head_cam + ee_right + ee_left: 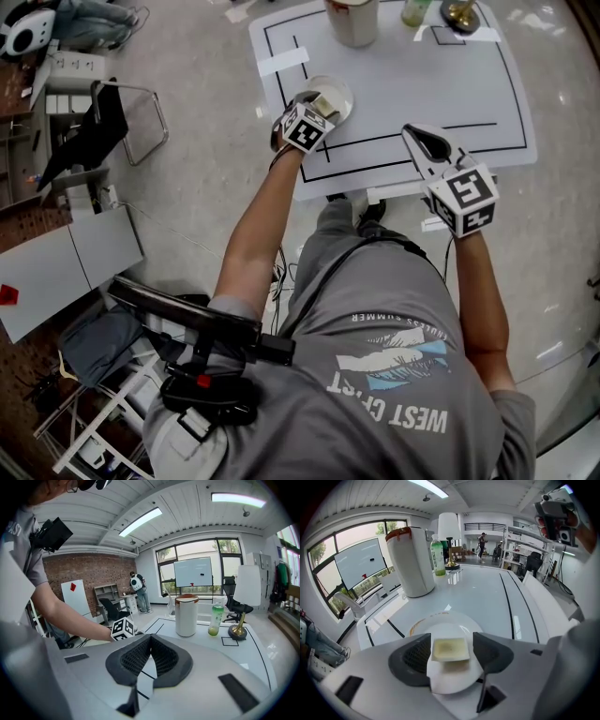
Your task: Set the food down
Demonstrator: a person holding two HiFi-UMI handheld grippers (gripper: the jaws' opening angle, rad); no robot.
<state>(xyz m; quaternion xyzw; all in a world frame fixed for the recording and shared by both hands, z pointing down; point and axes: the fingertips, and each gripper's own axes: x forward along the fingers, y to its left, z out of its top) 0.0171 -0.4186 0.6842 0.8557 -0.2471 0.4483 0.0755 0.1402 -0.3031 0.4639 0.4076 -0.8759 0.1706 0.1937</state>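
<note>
White table point(487, 590), food point(450, 649) on plate point(438, 622), left gripper point(451, 638) spread around it

Plate point(349, 94) half hidden under left hand-held gripper point(322, 101); canister point(352, 21) cut off top.

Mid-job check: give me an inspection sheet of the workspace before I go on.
Surface: white table with black lines.
Job's things: pale square of food lying on the plate.
Clutter: canister, green bottle and lamp at the far side, apart from the plate.
Grippers: left gripper open, fingers either side of the food, not pressing; right gripper shut, empty, over the table.
Cables: cables on the floor by the person's feet.
Surroundings: chair on the floor at left; brick wall beyond.
</note>
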